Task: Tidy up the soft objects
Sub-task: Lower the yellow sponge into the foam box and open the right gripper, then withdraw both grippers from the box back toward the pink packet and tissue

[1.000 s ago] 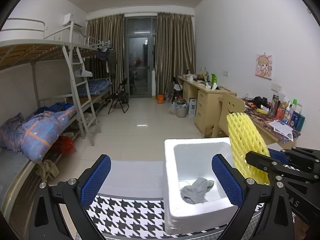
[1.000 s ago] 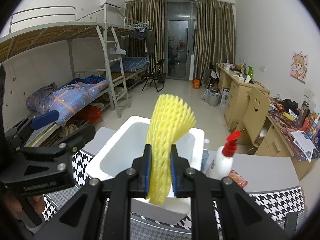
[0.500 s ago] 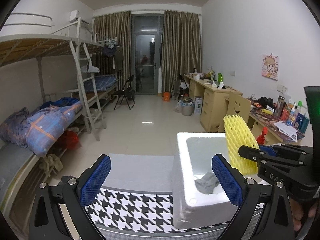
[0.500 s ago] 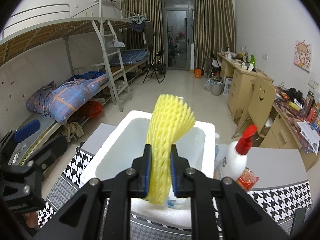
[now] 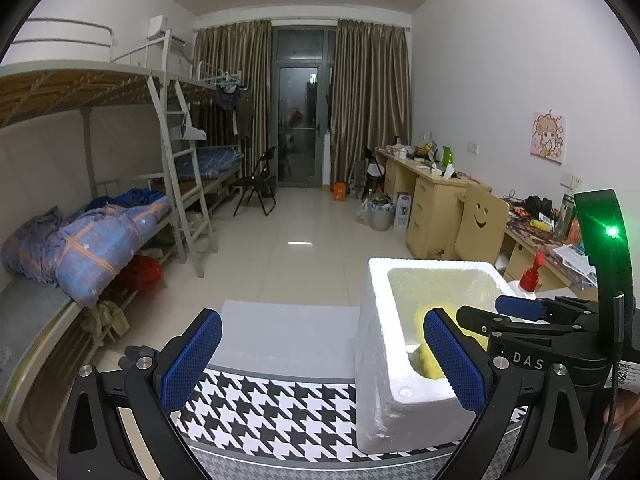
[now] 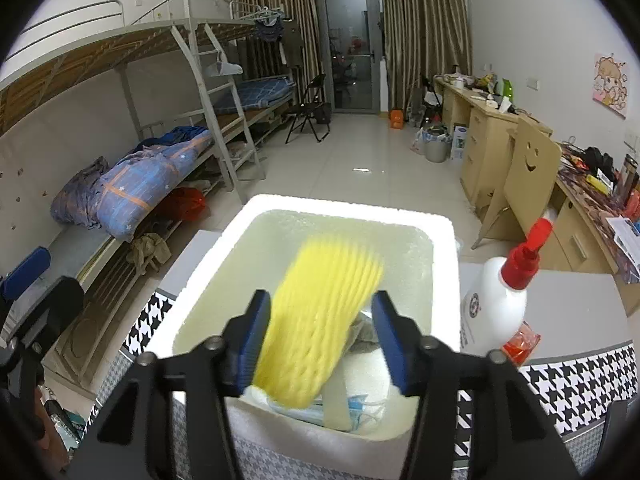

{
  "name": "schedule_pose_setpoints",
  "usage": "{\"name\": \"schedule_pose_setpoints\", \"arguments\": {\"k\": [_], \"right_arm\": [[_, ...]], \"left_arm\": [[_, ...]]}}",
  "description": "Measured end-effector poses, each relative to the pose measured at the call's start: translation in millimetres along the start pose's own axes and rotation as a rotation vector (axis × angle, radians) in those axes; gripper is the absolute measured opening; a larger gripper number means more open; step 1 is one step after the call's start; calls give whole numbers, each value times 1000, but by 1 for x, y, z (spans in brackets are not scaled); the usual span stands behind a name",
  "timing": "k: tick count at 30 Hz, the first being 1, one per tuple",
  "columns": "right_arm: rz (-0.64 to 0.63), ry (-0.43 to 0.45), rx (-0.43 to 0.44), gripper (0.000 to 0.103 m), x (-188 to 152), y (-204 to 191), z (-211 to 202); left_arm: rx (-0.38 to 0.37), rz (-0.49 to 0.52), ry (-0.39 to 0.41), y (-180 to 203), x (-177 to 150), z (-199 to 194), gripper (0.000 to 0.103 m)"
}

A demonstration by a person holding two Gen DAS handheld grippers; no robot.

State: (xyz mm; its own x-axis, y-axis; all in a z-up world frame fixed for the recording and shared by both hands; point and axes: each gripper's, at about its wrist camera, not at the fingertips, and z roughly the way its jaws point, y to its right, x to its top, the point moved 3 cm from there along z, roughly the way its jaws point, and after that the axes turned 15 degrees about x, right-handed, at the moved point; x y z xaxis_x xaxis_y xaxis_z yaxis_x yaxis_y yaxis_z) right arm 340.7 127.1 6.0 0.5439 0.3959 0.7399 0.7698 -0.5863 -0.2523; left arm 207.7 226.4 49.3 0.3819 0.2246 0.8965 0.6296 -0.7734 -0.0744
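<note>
A yellow foam fruit net [image 6: 320, 320] is blurred in the right wrist view, tilted and dropping between the pads into the white foam box [image 6: 400, 216]. My right gripper [image 6: 322, 344] is open above the box, its pads apart from the net. A grey cloth [image 6: 364, 334] and pale packets lie inside the box. In the left wrist view the box [image 5: 376, 360] stands on the houndstooth table, with yellow net [image 5: 426, 362] showing inside. My left gripper [image 5: 320, 360] is open and empty, just left of the box.
A white bottle with a red pump [image 6: 500, 296] and a red packet [image 6: 520, 344] stand right of the box. The houndstooth cloth [image 5: 272, 408] covers the table. Bunk beds are on the left, desks on the right.
My right gripper has opened and let go of the yellow net, which now falls into the box. The left gripper has shifted left, so the box sits further right.
</note>
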Motion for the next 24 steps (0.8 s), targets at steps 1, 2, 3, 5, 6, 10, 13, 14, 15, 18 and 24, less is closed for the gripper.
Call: {"name": "schedule_pose_setpoints", "arguments": {"k": [1,2,3,5,6,10,13,14,15,18,24], "right_arm": [[-4,-6,3,62,0,-1,-1],[-5,-6,5,65,0,-1,-2],[-6,-2,7,66,0,-1,-4],[-8,9,9,67,1,-1,-8],[-10,13,11,68,2,-2,-10],[-3,21,12,70,3,0,-16],[-10,36,9,73,3,-1,-23],[-13,43,8,74,2,-3,-25],[-16,49,9,75,2,-4,-28],[-37,70,3,78,2,-9,-37],[-70,97,-16,84,0,-19,-54]], "left_arm": [[-1,-2,0,-1,0,0,101],[-1,-3,-1,-1,0,1,101],[-1,-5,-1,-1,1,1,101],[-2,-3,1,-2,1,1,101],[-2,-2,2,-2,1,1,101],[-1,0,5,-1,0,0,101],[-10,0,10,1,0,-4,101],[-12,0,13,1,0,-5,101],[-13,1,15,2,0,-7,101],[-17,2,23,3,1,-14,101],[-21,-2,45,3,3,-28,101]]}}
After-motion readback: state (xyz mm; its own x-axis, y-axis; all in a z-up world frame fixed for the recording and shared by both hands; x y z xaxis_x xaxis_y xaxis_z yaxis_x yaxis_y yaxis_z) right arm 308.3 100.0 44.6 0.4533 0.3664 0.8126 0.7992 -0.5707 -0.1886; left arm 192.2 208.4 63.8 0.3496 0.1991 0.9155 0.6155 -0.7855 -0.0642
